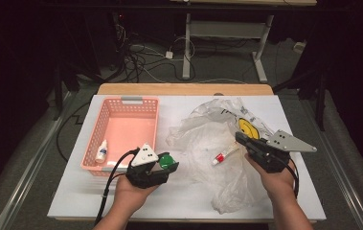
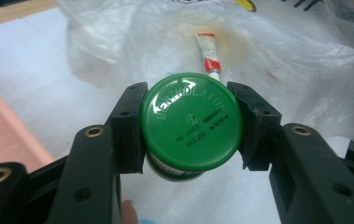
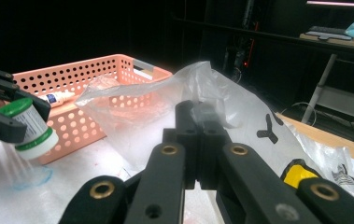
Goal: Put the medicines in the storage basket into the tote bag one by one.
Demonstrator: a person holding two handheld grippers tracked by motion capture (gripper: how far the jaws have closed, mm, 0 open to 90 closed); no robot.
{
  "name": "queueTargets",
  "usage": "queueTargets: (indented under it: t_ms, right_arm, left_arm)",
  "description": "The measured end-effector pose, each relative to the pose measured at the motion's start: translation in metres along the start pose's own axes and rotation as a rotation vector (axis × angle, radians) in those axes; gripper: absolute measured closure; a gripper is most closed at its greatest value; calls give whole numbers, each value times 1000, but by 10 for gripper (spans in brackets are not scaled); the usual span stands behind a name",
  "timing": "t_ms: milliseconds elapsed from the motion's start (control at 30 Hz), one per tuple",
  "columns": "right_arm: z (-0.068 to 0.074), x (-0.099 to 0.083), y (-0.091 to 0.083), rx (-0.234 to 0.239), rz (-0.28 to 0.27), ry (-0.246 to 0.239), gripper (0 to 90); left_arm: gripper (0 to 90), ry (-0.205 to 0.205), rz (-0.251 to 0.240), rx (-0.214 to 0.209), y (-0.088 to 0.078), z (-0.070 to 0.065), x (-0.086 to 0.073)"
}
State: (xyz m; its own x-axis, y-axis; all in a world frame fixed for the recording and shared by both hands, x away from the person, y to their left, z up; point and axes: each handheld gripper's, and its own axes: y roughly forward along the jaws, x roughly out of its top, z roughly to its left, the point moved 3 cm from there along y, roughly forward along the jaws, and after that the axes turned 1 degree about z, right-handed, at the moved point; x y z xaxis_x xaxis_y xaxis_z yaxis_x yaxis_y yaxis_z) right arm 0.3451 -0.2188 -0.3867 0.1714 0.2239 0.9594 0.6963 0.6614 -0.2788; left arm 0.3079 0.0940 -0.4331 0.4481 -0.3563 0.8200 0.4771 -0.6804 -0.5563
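My left gripper [image 1: 168,165] is shut on a small white jar with a green lid [image 2: 191,121]. It holds the jar tilted just above the table, to the right of the pink basket [image 1: 121,102]; the jar [image 3: 27,126] hangs in front of the basket's near corner. My right gripper [image 1: 240,137] is shut, its tips pinching the film of a clear plastic bag [image 1: 203,139] and holding that edge up [image 3: 202,112]. A red and white tube [image 1: 224,154] lies on the bag between the two grippers, and it shows past the jar [image 2: 208,51].
A small white dropper bottle [image 1: 102,152] lies in the basket's near left corner. The bag carries a yellow smiley print [image 1: 247,127] and spreads over the right half of the white table [image 1: 73,191]. Cables and desk legs stand on the floor beyond.
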Motion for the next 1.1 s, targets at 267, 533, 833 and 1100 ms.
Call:
queueTargets:
  t_ms: [267,533,833,1100]
  right_arm:
    - [0,-1,1,0,5,-1,900]
    - [0,-1,1,-2,6,-4,900]
    - [1,0,0,2,2,-3,900]
    - [1,1,-1,2,-5,1,900]
  left_arm:
    - [498,39,33,-30,29,-13,0]
    - [498,51,22,-48,57,-21,10]
    - [498,76,35,-63,86,-31,22]
    - [498,76,33,-80,107,-36,33]
